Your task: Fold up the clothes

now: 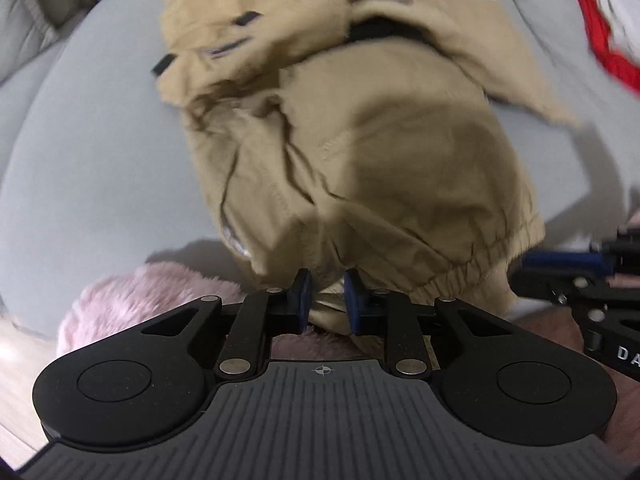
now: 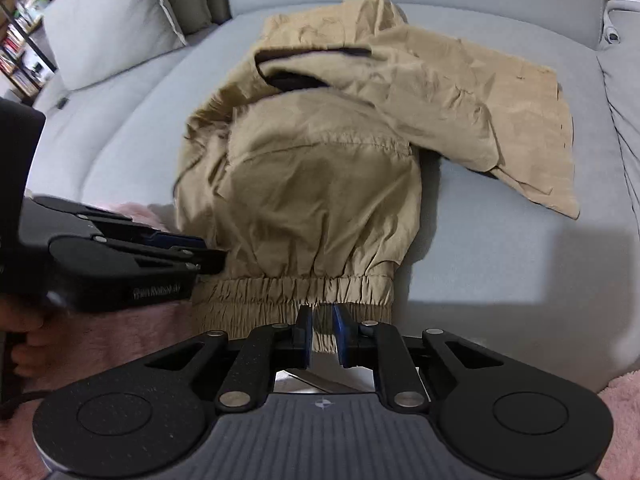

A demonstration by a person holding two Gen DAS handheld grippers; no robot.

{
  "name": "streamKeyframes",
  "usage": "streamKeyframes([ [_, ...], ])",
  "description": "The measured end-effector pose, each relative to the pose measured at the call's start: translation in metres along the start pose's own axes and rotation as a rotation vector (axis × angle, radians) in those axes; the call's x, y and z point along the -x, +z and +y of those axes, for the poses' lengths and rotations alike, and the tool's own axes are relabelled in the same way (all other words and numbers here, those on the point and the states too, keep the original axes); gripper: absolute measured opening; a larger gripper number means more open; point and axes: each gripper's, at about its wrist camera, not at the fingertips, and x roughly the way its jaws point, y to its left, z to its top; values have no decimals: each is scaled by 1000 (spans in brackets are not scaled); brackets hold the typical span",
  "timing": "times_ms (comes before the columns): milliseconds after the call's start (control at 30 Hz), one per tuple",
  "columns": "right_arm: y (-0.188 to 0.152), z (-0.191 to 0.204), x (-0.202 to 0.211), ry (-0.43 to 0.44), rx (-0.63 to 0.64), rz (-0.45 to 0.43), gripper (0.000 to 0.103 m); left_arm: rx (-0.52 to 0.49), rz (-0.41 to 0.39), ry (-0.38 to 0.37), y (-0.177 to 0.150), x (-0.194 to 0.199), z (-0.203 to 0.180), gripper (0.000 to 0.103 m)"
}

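Tan trousers [image 1: 360, 152] lie crumpled on a grey sofa seat [image 1: 100, 160], one leg folded back over the rest. My left gripper [image 1: 327, 294] is shut on the near elastic cuff edge of the trousers. In the right wrist view the same trousers [image 2: 320, 168] spread ahead, with the gathered elastic cuff [image 2: 288, 288] nearest. My right gripper [image 2: 323, 334] is shut on that cuff near its middle. The left gripper [image 2: 200, 256] enters that view from the left and holds the cuff's left end.
A pink fluffy blanket [image 1: 132, 296] lies at the sofa's near edge under both grippers. A grey cushion [image 2: 108, 20] rests at the back left, with a bookshelf [image 2: 20, 40] behind. A red and white cloth [image 1: 600, 28] lies at the far right.
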Motion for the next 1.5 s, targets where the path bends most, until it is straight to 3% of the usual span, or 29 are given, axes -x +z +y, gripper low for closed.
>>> streamKeyframes([
  [100,3,-27,36,44,-77,-163,22,0,-79,14,-2,19,-2,35],
  [133,4,-51,58,68,-141,-272,24,9,-107,9,-3,26,-4,36],
  [267,4,-108,100,60,-201,-497,39,72,-144,2,-1,38,-8,40],
  [367,0,-158,126,40,-218,-618,42,96,-133,37,3,38,-15,40],
  [500,-25,-250,170,-23,-275,-857,46,84,-101,110,7,37,-20,40],
  [700,-74,-348,173,75,-539,-1060,51,131,-63,190,14,32,-13,40],
  [833,-83,-377,145,146,-594,-1022,58,123,-44,256,21,27,-12,40],
  [1067,-76,-391,126,124,-569,-965,57,122,-36,296,26,21,-9,41],
  [1133,-67,-382,143,66,-532,-1011,58,135,-41,283,27,20,-9,41],
  [1267,-51,-364,158,68,-452,-1023,58,134,-64,244,25,20,-11,41],
  [1367,-38,-328,170,65,-359,-979,59,143,-75,208,22,20,-7,41],
  [1500,-15,-260,170,118,-304,-840,70,180,-106,166,14,24,6,41],
])
